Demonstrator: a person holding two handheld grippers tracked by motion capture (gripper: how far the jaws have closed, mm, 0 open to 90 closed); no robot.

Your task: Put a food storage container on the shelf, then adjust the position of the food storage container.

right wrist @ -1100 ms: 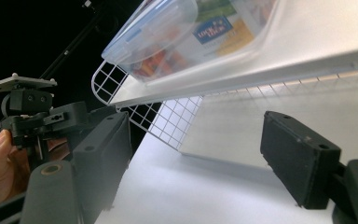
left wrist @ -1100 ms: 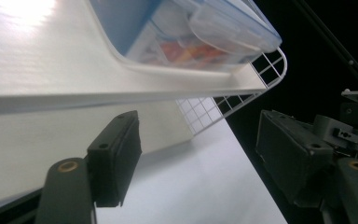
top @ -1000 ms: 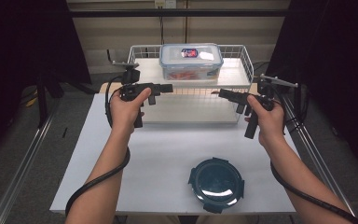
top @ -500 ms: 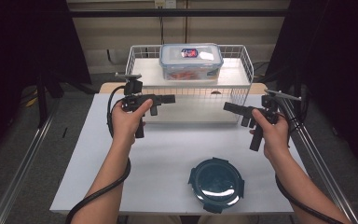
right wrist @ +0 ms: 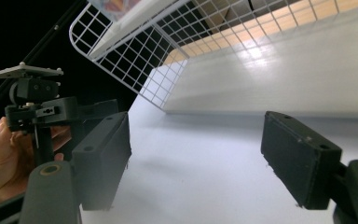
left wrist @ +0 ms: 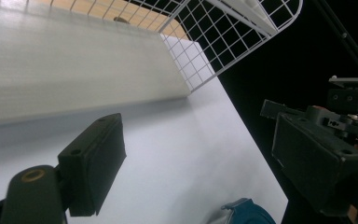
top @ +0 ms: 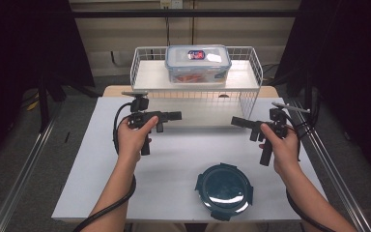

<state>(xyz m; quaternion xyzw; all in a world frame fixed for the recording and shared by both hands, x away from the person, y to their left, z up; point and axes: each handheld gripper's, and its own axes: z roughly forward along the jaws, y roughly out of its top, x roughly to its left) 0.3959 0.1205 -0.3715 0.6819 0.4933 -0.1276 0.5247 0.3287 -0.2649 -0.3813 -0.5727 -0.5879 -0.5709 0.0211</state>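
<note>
White worktop from the high view — left gripper and right gripper aloft, tips facing; dark round lid near front edge; lidded plastic box on wire rack. Left gripper view: jaws spread, empty. Right gripper view — likewise released.

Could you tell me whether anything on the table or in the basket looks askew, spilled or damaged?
Nothing stands out. The clear lidded container sits squarely in the white wire basket, and the round dark container rests flat near the white table's front edge. No spills show.
</note>
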